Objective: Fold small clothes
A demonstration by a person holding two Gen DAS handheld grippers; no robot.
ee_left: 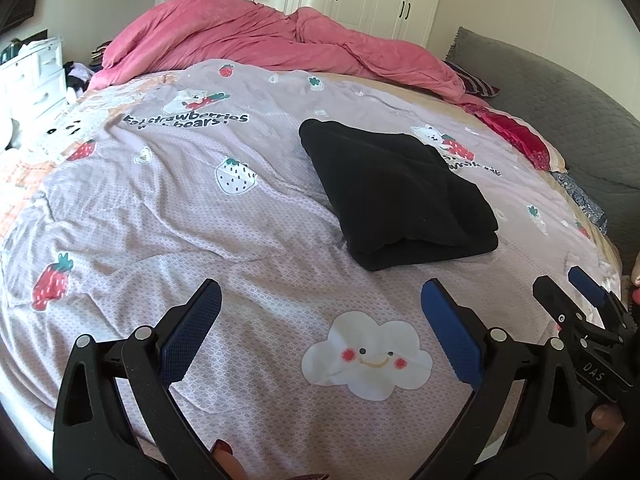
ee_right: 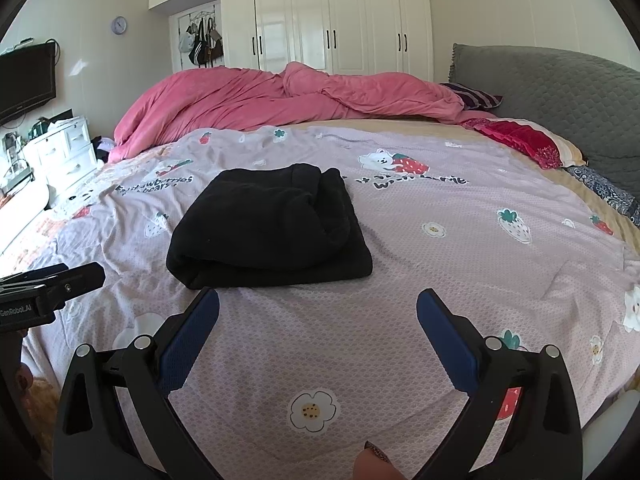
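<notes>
A black garment [ee_left: 394, 194] lies folded into a thick rectangle on the pink printed bedsheet [ee_left: 168, 208]; the right wrist view shows the same folded garment [ee_right: 268, 226] left of centre. My left gripper [ee_left: 322, 296] is open over bare sheet, short of the garment's near edge and a little to its left. In the right wrist view my right gripper [ee_right: 318, 304] is open too, just below and right of the garment's near edge, holding nothing. The right gripper [ee_left: 576, 288] also shows at the right edge of the left wrist view, and the left gripper [ee_right: 60, 280] at the left edge of the right wrist view.
A bunched pink duvet [ee_right: 280, 100] fills the far side of the bed. A grey quilted headboard [ee_right: 560, 92] and red and patterned pillows [ee_right: 516, 136] stand at the right. White drawers [ee_right: 60, 152] sit left of the bed, white wardrobes [ee_right: 340, 20] behind.
</notes>
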